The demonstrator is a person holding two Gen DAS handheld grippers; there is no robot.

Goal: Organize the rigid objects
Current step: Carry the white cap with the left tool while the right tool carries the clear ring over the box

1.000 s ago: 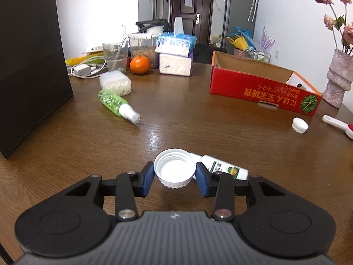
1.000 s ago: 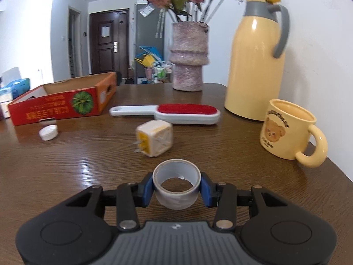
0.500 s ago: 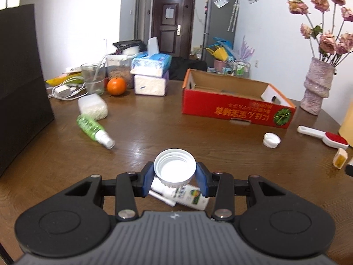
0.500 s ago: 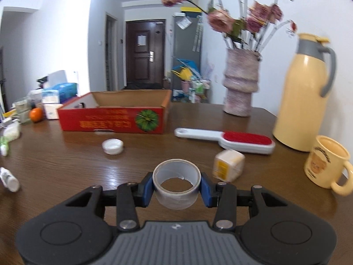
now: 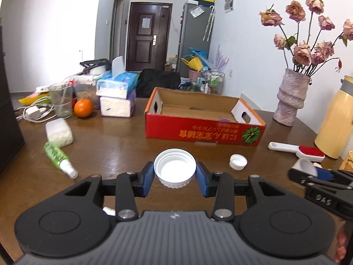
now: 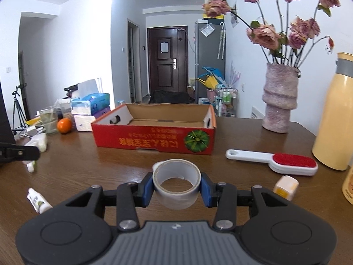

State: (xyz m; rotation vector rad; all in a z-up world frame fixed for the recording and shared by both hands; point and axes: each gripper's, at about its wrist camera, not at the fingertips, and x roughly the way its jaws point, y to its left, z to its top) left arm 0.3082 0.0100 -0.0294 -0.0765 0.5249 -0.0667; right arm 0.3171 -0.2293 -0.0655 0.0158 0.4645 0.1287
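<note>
Left gripper (image 5: 175,177): clamped on the wide white cap (image 5: 175,170), open side up, carried clear of the wooden table (image 5: 114,145), on the near side of the red cardboard box (image 5: 205,133).
Right gripper (image 6: 177,186): pinching the roll of clear tape (image 6: 177,182) by its outer wall, hole facing up, also lifted and on the box's near side.
Landmark: the red cardboard box sits open-topped mid-table; its floor looks almost bare, with only a small purplish thing near the right end that I cannot identify.
Step in hand: 2 loads in the air at once, both lined up with the box's long near wall. I read this as the carry-to-box leg.
Next move: each gripper needs to clear that near wall, get above the box floor, then let go, with the 2 tools kept apart so they do not knock together.
Waiting by the box: the small white cap (image 5: 238,162) just in front of its right end; lint brush (image 6: 273,160) off to its right; green spray bottle (image 5: 59,156) well off to its left.
Risk: the cap is shallow and held near its rim, so a tilt could slip it.
</note>
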